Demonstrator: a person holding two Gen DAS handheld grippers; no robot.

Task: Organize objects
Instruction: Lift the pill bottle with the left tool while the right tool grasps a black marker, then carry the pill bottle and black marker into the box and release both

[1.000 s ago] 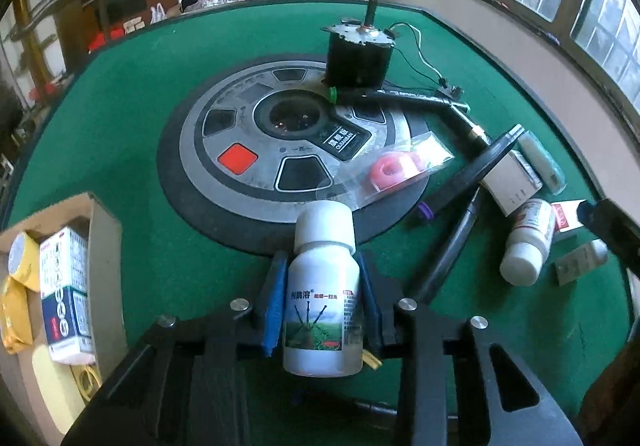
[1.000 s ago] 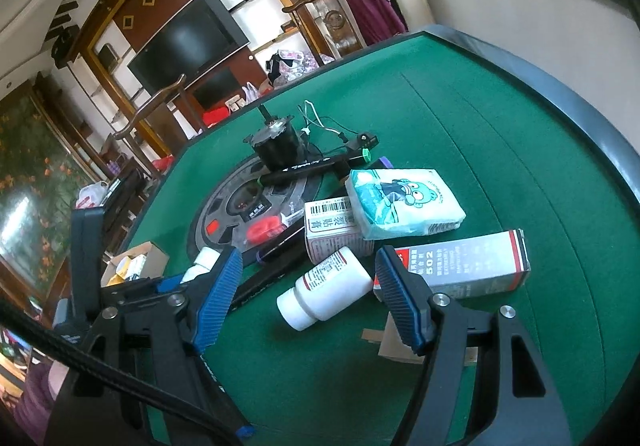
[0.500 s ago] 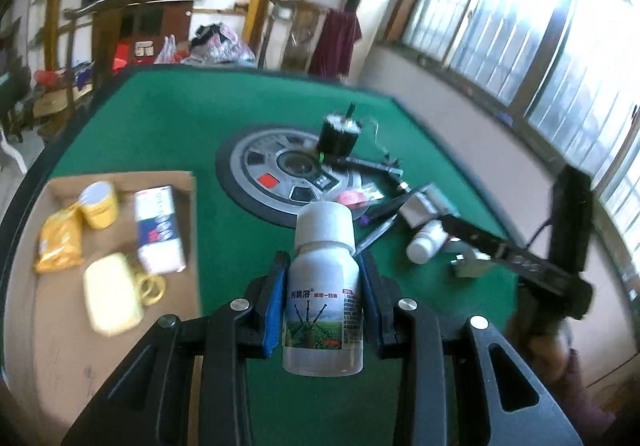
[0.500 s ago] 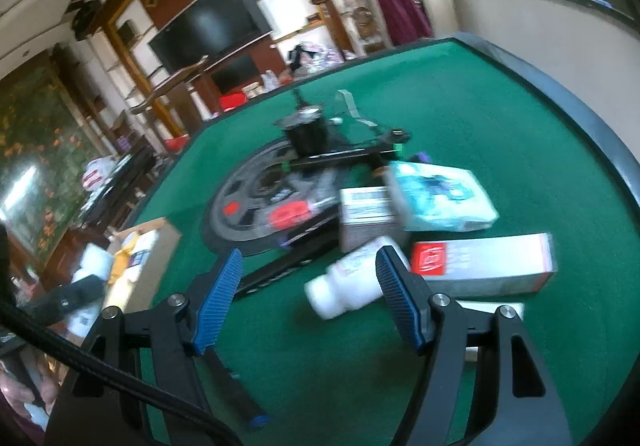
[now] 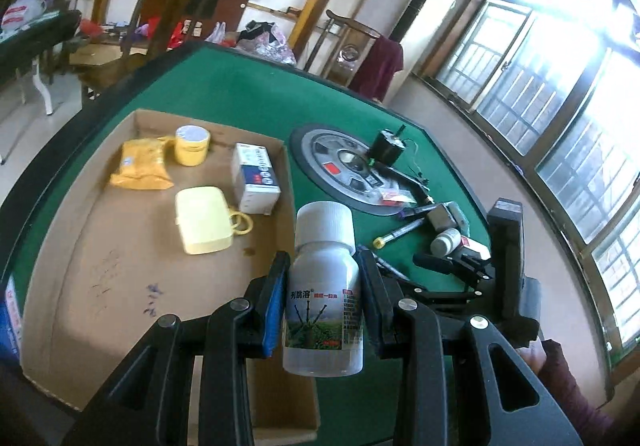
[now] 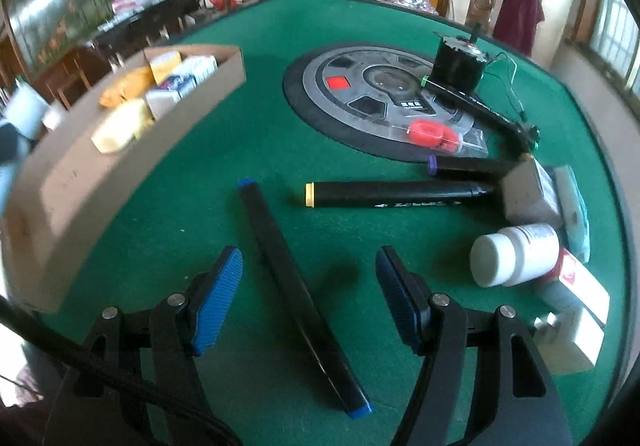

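My left gripper [image 5: 323, 300] is shut on a white pesticide bottle [image 5: 324, 298] with a green label, held upright above the right edge of a cardboard tray [image 5: 100, 286]. In the tray lie a yellow pouch [image 5: 140, 164], a yellow jar [image 5: 191, 145], a white-blue box [image 5: 256, 177] and a pale yellow case [image 5: 203, 219]. My right gripper [image 6: 310, 292] is open, its blue pads on either side of a long black marker with blue ends [image 6: 298, 288] that lies on the green felt. The right gripper [image 5: 472, 266] also shows in the left wrist view, over the pile of items.
A black marker with a yellow end [image 6: 394, 194], a purple-ended marker [image 6: 468, 164], a white pill bottle [image 6: 514, 254], boxes [image 6: 530, 195], a red tape roll in a bag [image 6: 432, 132] and a black motor [image 6: 458, 63] lie on the right. A round grey panel [image 6: 360, 85] sits mid-table.
My left gripper carried the bottle left and upward, from over the round panel to the tray's edge. My right gripper swung left from the pill bottle to the blue-ended marker.
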